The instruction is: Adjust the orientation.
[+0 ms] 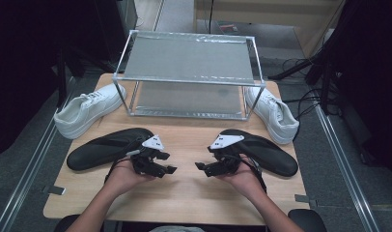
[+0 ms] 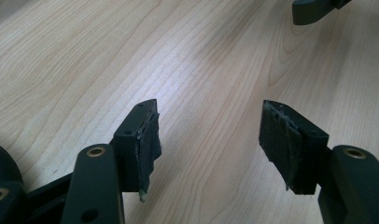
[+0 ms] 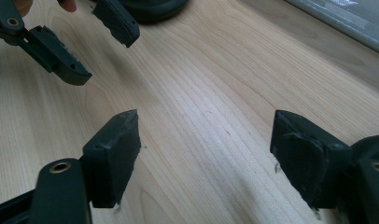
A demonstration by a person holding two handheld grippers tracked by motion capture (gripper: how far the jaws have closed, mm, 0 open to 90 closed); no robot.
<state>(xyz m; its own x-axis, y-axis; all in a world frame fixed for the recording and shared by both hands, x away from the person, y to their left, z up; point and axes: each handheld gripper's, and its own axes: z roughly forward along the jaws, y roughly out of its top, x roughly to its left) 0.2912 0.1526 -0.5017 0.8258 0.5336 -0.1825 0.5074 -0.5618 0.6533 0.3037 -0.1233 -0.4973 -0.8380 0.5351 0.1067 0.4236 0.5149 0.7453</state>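
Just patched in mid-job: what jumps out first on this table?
The metal rack at the table's far edge, a white shoe to its left and another white shoe to its right. Nearer, two black shoes lie left and right. Between them, the left tongs and right tongs face each other, open and empty, over bare wood.

Left gripper jaws wide apart over bare wooden table, possibly the right gripper's jaw tip top right
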